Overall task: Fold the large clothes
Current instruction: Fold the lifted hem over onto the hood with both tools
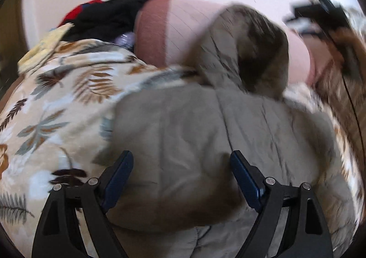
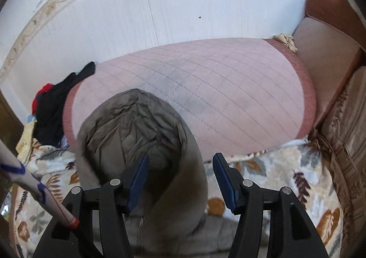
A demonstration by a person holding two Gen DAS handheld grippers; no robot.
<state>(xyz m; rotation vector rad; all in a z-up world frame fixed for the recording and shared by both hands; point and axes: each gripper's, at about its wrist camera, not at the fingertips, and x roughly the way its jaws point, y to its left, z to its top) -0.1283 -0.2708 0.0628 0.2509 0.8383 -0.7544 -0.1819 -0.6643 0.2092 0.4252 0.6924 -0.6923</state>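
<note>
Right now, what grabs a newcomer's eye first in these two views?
The grey-brown padded jacket, its hood rounded up in the middle, lying on a leaf-print blanket. Behind it, the pink quilted cushion fills the right wrist view. A dark clothes pile with a red patch sits at the far left.

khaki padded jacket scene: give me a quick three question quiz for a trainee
1. True or false: the khaki padded jacket lies on the leaf-print blanket.
2. What colour is the quilted mattress behind the jacket's hood?
3. Are the right tongs A) clamped on the hood or B) open, holding nothing?

Key: 1 true; 2 pink; 3 B.
</note>
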